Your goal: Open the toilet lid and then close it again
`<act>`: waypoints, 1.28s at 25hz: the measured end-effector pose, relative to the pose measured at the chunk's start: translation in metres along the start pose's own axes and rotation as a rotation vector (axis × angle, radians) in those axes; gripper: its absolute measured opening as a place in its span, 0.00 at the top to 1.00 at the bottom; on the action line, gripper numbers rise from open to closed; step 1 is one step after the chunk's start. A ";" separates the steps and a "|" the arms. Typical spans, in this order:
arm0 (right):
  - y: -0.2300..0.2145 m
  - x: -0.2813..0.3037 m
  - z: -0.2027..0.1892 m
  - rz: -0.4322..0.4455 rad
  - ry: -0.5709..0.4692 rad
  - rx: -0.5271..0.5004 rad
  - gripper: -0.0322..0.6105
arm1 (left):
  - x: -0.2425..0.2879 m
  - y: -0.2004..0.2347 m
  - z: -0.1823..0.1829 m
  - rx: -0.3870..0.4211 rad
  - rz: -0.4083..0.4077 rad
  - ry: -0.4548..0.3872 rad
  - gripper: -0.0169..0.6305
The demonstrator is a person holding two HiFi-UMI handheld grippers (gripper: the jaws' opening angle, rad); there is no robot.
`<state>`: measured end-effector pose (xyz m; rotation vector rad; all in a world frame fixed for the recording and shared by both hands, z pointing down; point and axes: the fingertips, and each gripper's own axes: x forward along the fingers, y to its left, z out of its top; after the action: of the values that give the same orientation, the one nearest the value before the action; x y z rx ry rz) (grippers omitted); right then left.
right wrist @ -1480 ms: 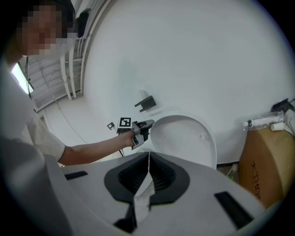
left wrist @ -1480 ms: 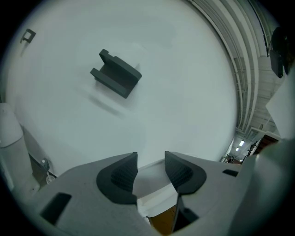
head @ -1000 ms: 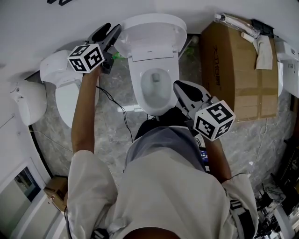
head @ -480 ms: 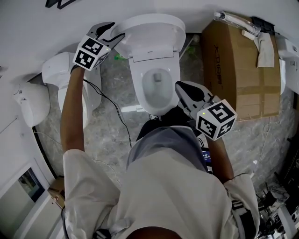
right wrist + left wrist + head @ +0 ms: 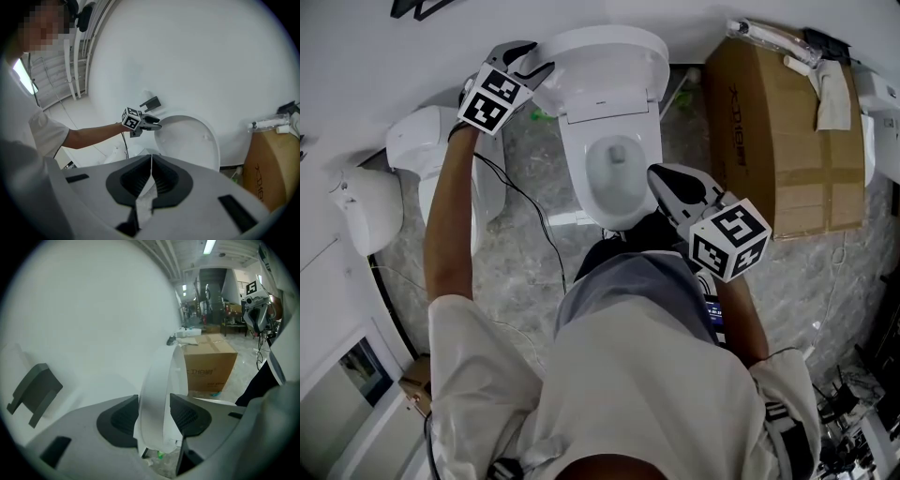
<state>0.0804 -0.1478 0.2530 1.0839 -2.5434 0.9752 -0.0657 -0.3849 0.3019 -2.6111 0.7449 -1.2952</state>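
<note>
Grey marbled floor (image 5: 516, 281) lies under the person's feet, with a thin black cable (image 5: 536, 217) running across it. The toilet bowl (image 5: 614, 173) stands just ahead. A second white toilet (image 5: 427, 155) is to its left and a large cardboard box (image 5: 778, 141) to its right. A plain white wall (image 5: 384, 56) is behind all three. The toilet lid (image 5: 605, 56) stands raised against that wall.

The right gripper (image 5: 661, 178) hangs low in front of the person, over the bowl's near right rim. Its jaws are pressed together with nothing between them. The left arm reaches out straight to the far left of the bowl. The left gripper (image 5: 534, 58) is tilted downward at the lid's upper left edge. Its jaws have just been closing, and the lid's rim stands between the pads, which sit against both of its faces.

A second ago the left gripper was lower, beside the lid's left flank, with its marker cube facing up. It has since rolled and moved up onto the rim. The right gripper and the raised lid are as they were.
</note>
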 end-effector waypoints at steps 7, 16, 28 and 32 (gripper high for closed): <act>0.003 -0.008 -0.005 0.004 -0.001 -0.004 0.93 | -0.008 -0.012 -0.002 0.027 -0.004 0.018 0.70; 0.014 -0.018 -0.016 0.016 -0.003 -0.006 0.93 | -0.018 -0.033 -0.009 0.056 0.001 0.039 0.70; 0.021 -0.034 -0.029 0.033 -0.024 0.051 0.93 | -0.020 -0.056 -0.017 0.097 0.021 0.079 0.70; 0.024 -0.039 -0.032 0.031 -0.023 0.055 0.93 | -0.024 -0.065 -0.019 0.088 0.016 0.070 0.70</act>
<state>0.0893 -0.0928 0.2495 1.0796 -2.5732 1.0516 -0.0683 -0.3144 0.3175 -2.4980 0.7001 -1.3888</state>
